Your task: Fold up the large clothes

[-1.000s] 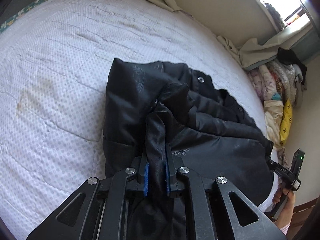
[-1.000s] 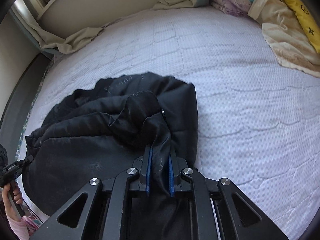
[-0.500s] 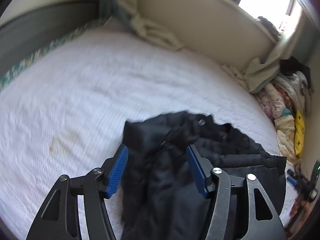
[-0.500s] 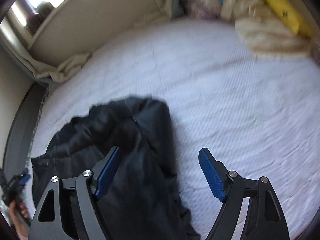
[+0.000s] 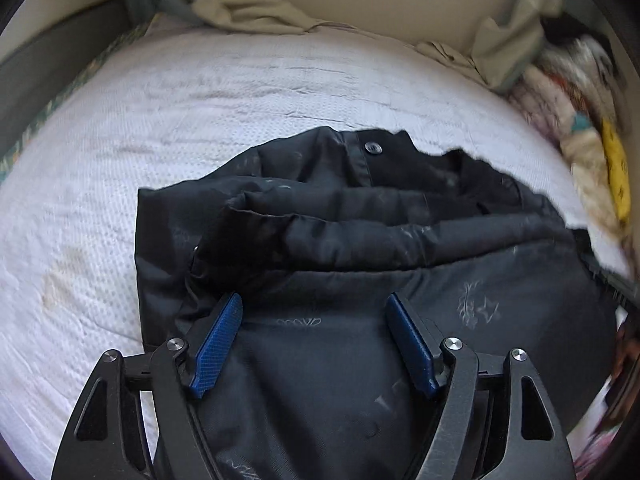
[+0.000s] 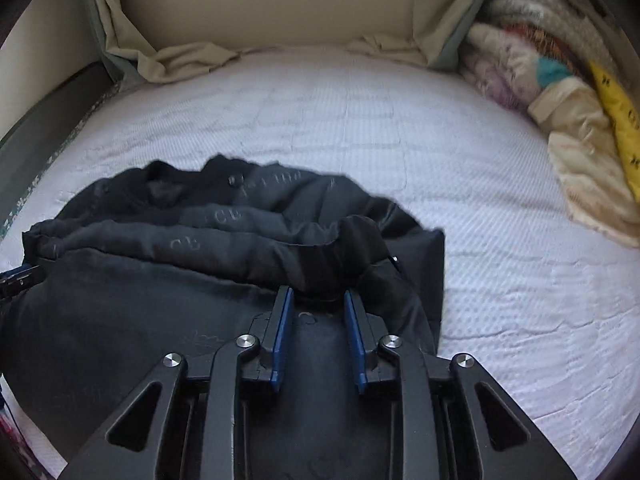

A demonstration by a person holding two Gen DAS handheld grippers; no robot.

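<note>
- Black jacket point(image 5: 360, 248) on white mattress point(image 5: 160, 120), near edge, folded over once; rolled hem across the middle.
- A second ago both claws pinched folds of cloth; now both let go, fold laid down.
- Left gripper point(image 5: 316, 340) released, jaws opening wide above cloth, nothing pinched.
- Right gripper point(image 6: 318, 332) closing, jaws narrow, gap visible between pads; cloth below, not clearly pressed.
- Reads as one fold done; likely regrasp next for another fold.
- Bedding pile point(image 6: 560, 92) far right, well apart from jacket.
</note>
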